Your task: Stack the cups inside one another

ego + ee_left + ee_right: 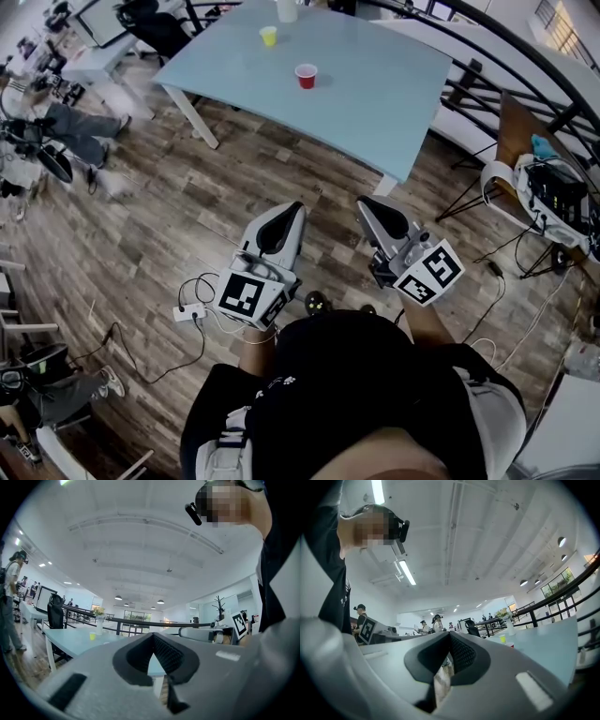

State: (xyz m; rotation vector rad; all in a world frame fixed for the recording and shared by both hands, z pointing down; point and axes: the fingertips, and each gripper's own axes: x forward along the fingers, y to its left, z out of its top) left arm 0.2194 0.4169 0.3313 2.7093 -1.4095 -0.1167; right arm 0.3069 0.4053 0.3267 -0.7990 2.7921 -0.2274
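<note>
Head view steeply downward, table (375,84) distant

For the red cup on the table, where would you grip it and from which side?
Probably the red cup by its upper wall, coming from the near edge of the table. It stands upright, mouth up, with bare tabletop around it and the yellow cup well behind, so jaws can close across it freely.

Leaving open wooden floor (281,178) up to the table (375,103); leaving bare tabletop around the red cup (306,76) and yellow cup (269,36), well apart; blocking the far edge with a white vase (287,9).
</note>
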